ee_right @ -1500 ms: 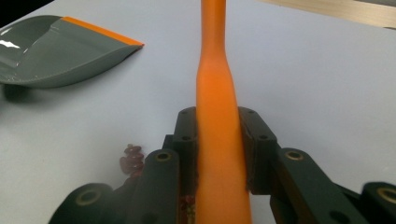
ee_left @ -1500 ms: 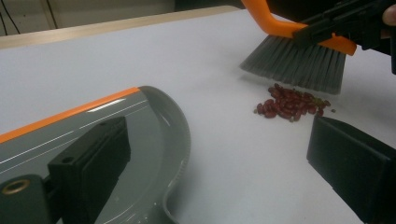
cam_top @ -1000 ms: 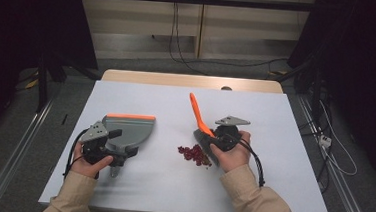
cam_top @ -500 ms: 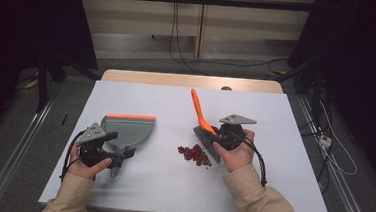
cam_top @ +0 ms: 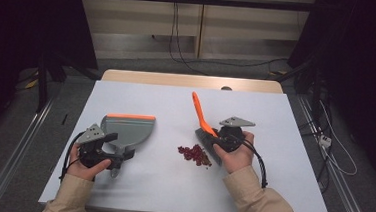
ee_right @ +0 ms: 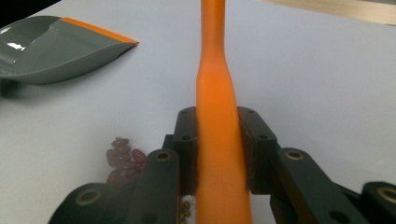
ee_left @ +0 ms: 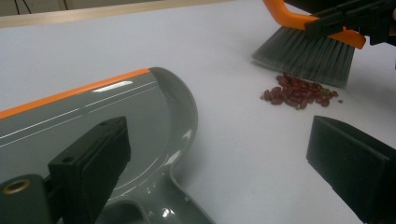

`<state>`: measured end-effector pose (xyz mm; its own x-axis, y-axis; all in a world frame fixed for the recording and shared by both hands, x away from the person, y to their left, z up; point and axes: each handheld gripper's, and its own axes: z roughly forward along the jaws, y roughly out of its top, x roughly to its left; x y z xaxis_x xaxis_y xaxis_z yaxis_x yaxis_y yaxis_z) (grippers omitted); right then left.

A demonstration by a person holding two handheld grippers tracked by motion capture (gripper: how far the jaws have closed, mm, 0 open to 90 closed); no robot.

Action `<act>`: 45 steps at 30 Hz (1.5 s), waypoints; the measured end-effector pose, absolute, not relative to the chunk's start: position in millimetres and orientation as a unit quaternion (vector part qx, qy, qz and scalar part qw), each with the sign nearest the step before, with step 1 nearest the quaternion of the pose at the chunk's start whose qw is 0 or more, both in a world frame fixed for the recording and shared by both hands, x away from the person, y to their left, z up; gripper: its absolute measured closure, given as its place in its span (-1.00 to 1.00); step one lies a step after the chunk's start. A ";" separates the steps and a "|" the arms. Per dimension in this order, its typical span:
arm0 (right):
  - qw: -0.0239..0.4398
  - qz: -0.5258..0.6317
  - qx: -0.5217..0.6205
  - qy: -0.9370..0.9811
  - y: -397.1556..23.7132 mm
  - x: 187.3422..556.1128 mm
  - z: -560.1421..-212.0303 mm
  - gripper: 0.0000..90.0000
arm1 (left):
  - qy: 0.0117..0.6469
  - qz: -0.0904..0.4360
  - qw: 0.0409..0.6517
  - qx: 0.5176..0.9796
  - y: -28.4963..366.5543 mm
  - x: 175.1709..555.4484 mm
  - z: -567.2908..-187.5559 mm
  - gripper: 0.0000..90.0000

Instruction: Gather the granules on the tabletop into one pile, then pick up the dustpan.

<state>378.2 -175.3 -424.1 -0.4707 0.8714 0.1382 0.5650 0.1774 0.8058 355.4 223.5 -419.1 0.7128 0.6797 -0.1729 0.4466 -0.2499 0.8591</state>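
Note:
A grey dustpan [cam_top: 126, 129] with an orange lip lies flat on the white table, left of centre. My left gripper [cam_top: 119, 159] is at its handle. In the left gripper view the jaws [ee_left: 217, 140] stand wide apart, open, with the dustpan [ee_left: 93, 116] handle low between them and untouched. My right gripper [cam_top: 214, 135] is shut on the orange handle of a brush [cam_top: 200, 114], seen pinched between the pads in the right gripper view [ee_right: 217, 121]. The grey bristles [ee_left: 303, 58] rest on the table just behind a small heap of red beans [cam_top: 195, 154].
The white table top [cam_top: 282, 157] has bare room to the right and at the front. A wooden strip [cam_top: 192, 81] marks its far edge. Cables trail on the floor beyond, and metal rails [cam_top: 11, 164] run along both sides.
My right gripper and the brush have edged slightly to the right. The left gripper, dustpan and beans stay where they were.

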 end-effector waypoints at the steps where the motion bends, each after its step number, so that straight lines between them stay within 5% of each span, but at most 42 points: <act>1: 0.181 0.427 0.479 0.745 -173.6 378.4 -424.9 0.58 | 0.360 0.117 0.495 0.782 223.5 355.4 -419.1 -0.86; 45: 0.179 0.473 0.472 0.722 -198.3 376.7 -411.0 0.58 | 0.418 0.192 0.376 0.804 233.2 351.6 -436.7 -0.68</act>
<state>376.7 -198.3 -411.0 -0.4907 0.8508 0.1883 0.5131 0.1074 0.8516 351.6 233.2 -436.7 0.5772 0.8166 -0.0056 0.5275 -0.3676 0.7659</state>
